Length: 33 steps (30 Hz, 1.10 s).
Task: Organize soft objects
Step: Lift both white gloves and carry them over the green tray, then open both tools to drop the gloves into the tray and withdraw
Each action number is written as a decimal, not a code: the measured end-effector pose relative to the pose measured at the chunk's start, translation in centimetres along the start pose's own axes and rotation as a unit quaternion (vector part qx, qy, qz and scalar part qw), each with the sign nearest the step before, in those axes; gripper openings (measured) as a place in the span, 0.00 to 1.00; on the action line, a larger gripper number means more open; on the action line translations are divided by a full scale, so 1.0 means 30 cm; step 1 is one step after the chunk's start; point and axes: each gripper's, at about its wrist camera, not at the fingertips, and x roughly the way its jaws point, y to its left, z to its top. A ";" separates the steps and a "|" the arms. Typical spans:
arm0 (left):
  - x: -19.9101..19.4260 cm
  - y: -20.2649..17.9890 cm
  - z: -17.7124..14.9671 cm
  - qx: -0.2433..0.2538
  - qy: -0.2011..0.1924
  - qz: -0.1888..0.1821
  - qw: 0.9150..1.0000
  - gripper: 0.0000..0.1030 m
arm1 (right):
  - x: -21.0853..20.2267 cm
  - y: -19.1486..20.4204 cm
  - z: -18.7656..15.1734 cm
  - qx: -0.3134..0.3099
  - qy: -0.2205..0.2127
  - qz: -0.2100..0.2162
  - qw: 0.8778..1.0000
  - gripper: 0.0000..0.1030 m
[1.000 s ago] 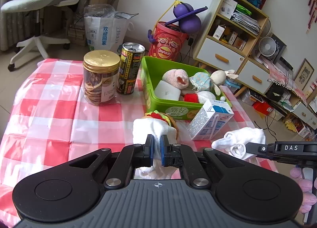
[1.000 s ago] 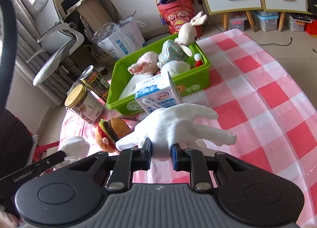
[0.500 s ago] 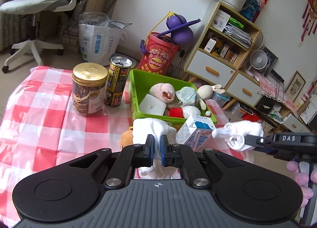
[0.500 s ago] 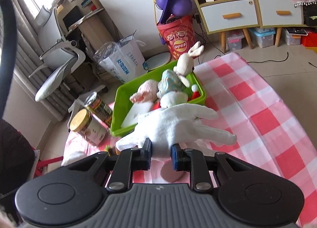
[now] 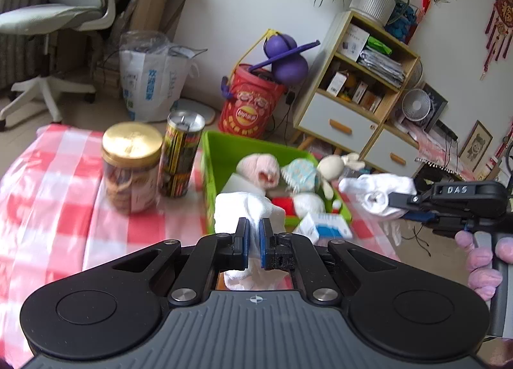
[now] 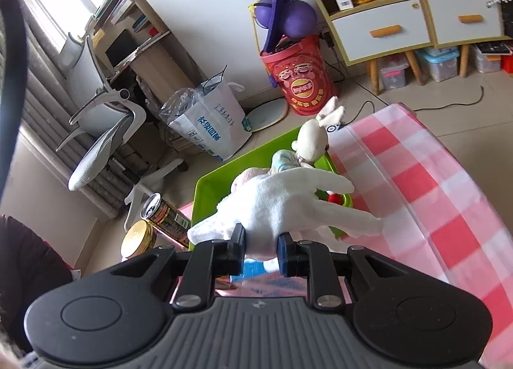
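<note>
My left gripper [image 5: 253,227] is shut on a white cloth glove [image 5: 247,208] and holds it up in front of the green bin [image 5: 224,150]. My right gripper [image 6: 261,239] is shut on a second white glove [image 6: 288,205], held in the air above the bin [image 6: 211,186]; it also shows in the left wrist view [image 5: 375,192] at the right. The bin holds several soft toys: a pink plush [image 5: 259,168], a blue patterned one [image 5: 299,173] and a cream rabbit [image 6: 312,138].
A gold-lidded jar [image 5: 131,167] and a tall can [image 5: 181,154] stand left of the bin on the red checked tablecloth [image 5: 48,195]. A milk carton [image 5: 325,226] sits at the bin's near side. Beyond the table are a red bucket [image 5: 248,109] and shelves [image 5: 352,96].
Both grippers have risen with their gloves and moved toward the bin. The burger toy near the left gripper has dropped out of sight.
</note>
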 end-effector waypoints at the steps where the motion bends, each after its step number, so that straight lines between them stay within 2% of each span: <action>1: 0.014 -0.008 0.017 0.006 -0.001 0.001 1.000 0.02 | 0.012 -0.005 0.018 -0.001 0.001 0.003 1.000 0.00; 6: 0.113 -0.060 0.116 0.031 0.002 0.000 1.000 0.02 | 0.070 -0.027 0.092 0.004 0.000 0.015 1.000 0.00; 12: 0.288 -0.109 0.180 0.077 0.025 0.009 0.997 0.02 | 0.216 -0.001 0.160 -0.033 0.057 0.041 0.997 0.00; 18: 0.439 -0.054 0.159 0.088 0.054 0.011 0.995 0.02 | 0.390 0.053 0.162 -0.100 0.105 0.056 0.988 0.00; 23: 0.542 -0.008 0.137 0.096 0.083 0.015 0.992 0.02 | 0.536 0.083 0.119 -0.141 0.142 0.043 0.979 0.00; 27: 0.597 0.007 0.119 0.108 0.103 0.015 0.989 0.02 | 0.599 0.080 0.102 -0.157 0.154 0.037 0.975 0.00; 33: 0.641 0.000 0.119 0.130 0.112 0.014 0.985 0.02 | 0.646 0.077 0.080 -0.166 0.159 0.034 0.973 0.00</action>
